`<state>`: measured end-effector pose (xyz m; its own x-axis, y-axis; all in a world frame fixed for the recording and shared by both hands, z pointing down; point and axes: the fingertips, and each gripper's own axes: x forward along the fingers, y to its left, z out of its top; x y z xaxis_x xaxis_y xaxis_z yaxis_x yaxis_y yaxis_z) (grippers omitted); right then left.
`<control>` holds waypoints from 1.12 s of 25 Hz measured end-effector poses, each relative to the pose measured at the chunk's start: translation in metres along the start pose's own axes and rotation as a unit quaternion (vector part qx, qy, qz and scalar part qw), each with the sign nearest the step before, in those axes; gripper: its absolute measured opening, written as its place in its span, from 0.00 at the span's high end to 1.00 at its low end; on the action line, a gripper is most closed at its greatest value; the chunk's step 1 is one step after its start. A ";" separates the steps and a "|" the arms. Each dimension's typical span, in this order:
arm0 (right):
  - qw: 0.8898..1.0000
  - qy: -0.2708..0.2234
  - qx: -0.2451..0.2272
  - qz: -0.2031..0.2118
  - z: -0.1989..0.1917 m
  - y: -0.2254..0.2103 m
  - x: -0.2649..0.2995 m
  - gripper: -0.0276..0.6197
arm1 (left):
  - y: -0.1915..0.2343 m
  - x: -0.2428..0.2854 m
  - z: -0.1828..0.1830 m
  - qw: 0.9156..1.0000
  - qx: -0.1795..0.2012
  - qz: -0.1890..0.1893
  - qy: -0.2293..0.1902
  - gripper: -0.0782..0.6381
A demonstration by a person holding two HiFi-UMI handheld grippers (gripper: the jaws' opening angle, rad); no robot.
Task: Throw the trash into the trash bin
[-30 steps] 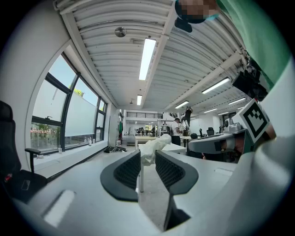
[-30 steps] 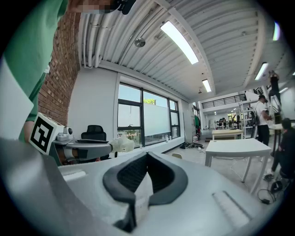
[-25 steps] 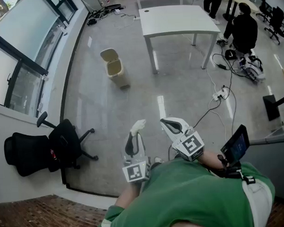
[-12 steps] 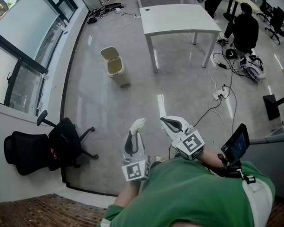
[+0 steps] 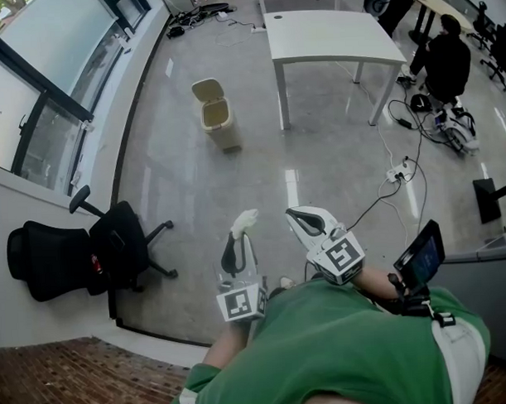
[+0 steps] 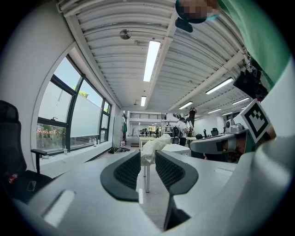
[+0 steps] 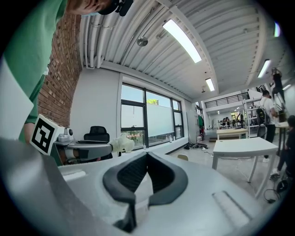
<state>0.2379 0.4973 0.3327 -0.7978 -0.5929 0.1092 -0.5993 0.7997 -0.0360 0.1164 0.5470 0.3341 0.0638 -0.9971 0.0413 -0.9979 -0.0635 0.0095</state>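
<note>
Open floor (image 5: pixel 235 177) is shown between the grippers and the bin (image 5: pixel 218 117) at 11 o'clock, bounded by a window wall (image 5: pixel 55 96) at 10 o'clock and a table (image 5: pixel 330 35) at 1 o'clock. The bin's lid is raised; its contents cannot be made out. The trash (image 5: pixel 246 221), a white crumpled wad, is pinched at the tips of the left gripper (image 5: pixel 238 237). The right gripper (image 5: pixel 297 219) is closed on nothing. A chair (image 5: pixel 114 251) at 9 o'clock and cables (image 5: pixel 397 174) at 2 o'clock are set clear of the direct line.

The left claw (image 5: pixel 236 241) and right claw (image 5: pixel 297 217) are moulded pale grey with black ribbed pads (image 6: pixel 128 171) — behind each a black-marked white cube (image 5: pixel 242 305) is fixed. A green shirt (image 5: pixel 349 351) is worn.
</note>
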 end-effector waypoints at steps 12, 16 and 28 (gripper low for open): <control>1.000 -0.003 0.006 0.022 0.002 0.060 0.044 0.95 | 0.068 -0.029 -0.004 1.000 -0.006 0.027 -0.002 0.74; 1.000 -0.002 0.000 0.025 0.005 0.067 0.051 0.95 | 0.076 -0.034 -0.004 0.999 -0.011 0.031 -0.002 0.74; 0.999 0.001 -0.004 0.039 0.002 0.059 0.081 0.95 | 0.099 -0.017 -0.007 0.998 -0.016 0.057 -0.004 0.74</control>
<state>0.1377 0.4957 0.3371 -0.8417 -0.5290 0.1080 -0.5351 0.8440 -0.0365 0.0168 0.5575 0.3415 -0.0510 -0.9980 0.0365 -0.9979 0.0523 0.0371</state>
